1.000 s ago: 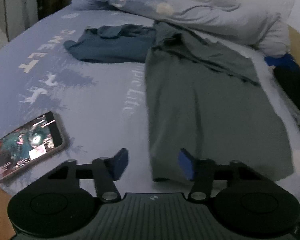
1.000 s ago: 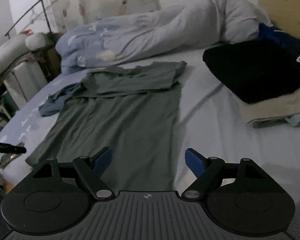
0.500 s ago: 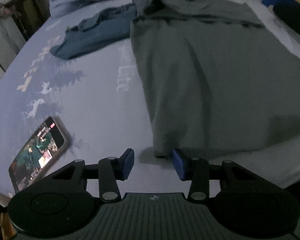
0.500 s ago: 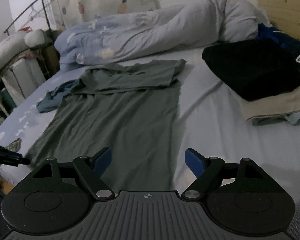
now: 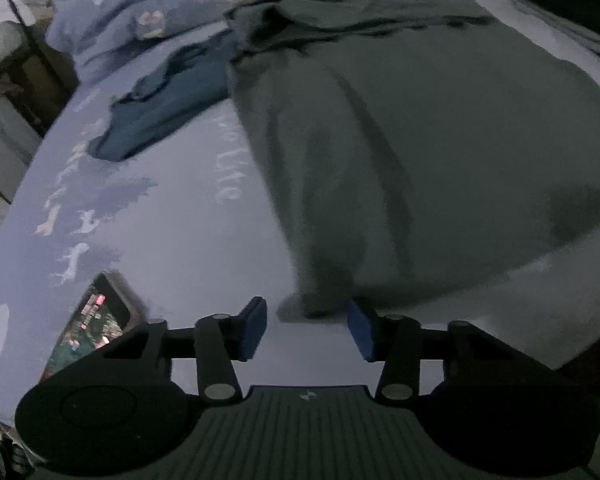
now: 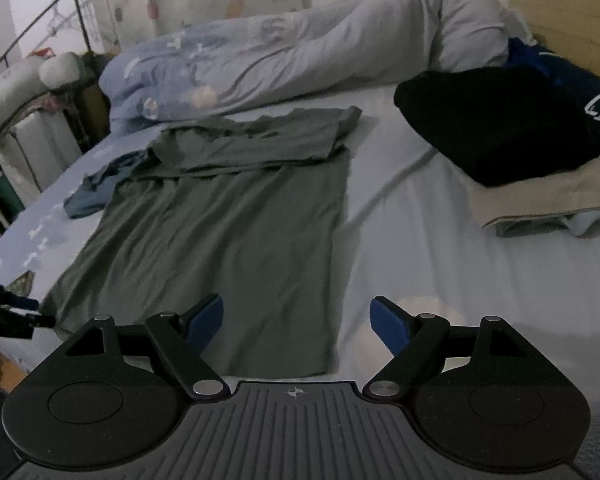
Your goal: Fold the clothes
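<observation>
Bedsheet (image 5: 172,216) holds a grey shirt (image 6: 228,240); both grippers (image 5: 307,326) (image 6: 296,322) gape empty, so the left could pinch sheet with hem

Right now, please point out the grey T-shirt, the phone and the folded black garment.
grey T-shirt (image 6: 228,240): right wrist view, middle of its body.
phone (image 5: 96,328): left wrist view, lit screen.
folded black garment (image 6: 496,124): right wrist view, top of it.
</observation>
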`<action>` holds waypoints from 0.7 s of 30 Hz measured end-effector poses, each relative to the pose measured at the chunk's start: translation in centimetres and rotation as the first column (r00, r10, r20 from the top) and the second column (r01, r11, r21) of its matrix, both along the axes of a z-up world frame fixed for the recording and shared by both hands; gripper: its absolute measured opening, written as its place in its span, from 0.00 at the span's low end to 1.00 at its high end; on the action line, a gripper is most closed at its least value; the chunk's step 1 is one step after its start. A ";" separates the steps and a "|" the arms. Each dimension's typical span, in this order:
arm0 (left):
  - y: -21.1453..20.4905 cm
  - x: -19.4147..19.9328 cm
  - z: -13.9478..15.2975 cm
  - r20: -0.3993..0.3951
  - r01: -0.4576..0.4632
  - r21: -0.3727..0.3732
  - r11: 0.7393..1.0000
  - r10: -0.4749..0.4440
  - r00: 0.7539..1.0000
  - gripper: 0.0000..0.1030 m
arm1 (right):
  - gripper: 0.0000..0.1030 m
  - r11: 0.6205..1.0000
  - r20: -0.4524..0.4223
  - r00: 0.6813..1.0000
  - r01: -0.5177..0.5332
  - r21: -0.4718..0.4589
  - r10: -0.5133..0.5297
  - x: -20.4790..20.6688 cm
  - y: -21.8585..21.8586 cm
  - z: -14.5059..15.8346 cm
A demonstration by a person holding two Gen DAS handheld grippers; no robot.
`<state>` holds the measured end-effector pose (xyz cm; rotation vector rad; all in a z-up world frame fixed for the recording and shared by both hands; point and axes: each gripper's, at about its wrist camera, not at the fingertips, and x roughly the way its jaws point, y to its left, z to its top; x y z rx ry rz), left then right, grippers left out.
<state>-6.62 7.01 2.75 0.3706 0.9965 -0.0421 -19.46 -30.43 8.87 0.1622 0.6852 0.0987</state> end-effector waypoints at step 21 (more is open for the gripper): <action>-1.2 -4.0 -1.2 0.133 0.367 0.198 0.909 -0.396 0.909 0.41 | 0.81 0.999 -0.038 0.999 -0.040 -0.027 0.039 2.2 2.0 -1.1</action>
